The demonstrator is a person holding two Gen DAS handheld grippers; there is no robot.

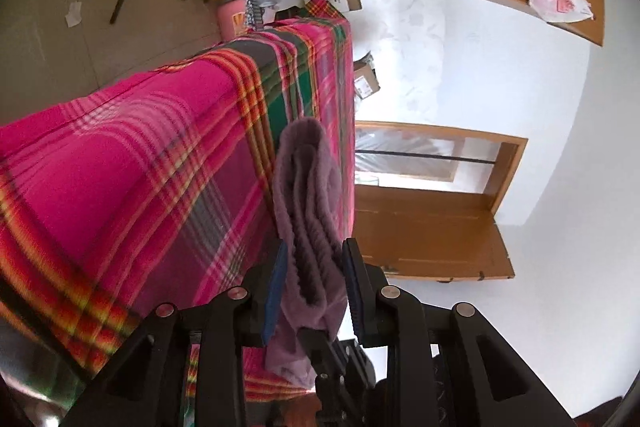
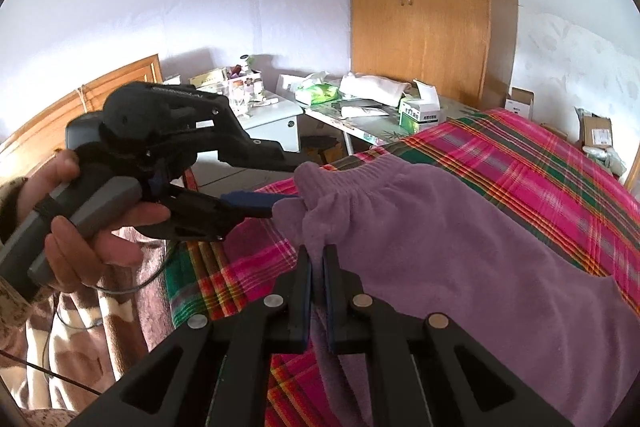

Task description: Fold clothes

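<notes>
A purple fleece garment (image 2: 440, 227) with a ribbed elastic edge lies across a bed covered by a pink plaid sheet (image 2: 520, 155). My right gripper (image 2: 318, 255) is shut on a fold of its near edge. To the left, a person's hand (image 2: 92, 227) holds my left gripper (image 2: 286, 183), whose fingers clamp the bunched corner of the elastic edge. In the left wrist view, the purple garment (image 1: 308, 187) hangs in thick folds between the blue pads (image 1: 276, 287) of the left gripper (image 1: 316, 267), above the plaid sheet (image 1: 140, 147).
A tall wooden wardrobe (image 2: 420, 7) stands behind the bed. A cluttered table (image 2: 360, 115) and a white cabinet (image 2: 272, 115) sit past the bed's far edge. Cardboard boxes (image 2: 596, 135) line the right wall. A brown patterned blanket (image 2: 80, 327) lies at the lower left.
</notes>
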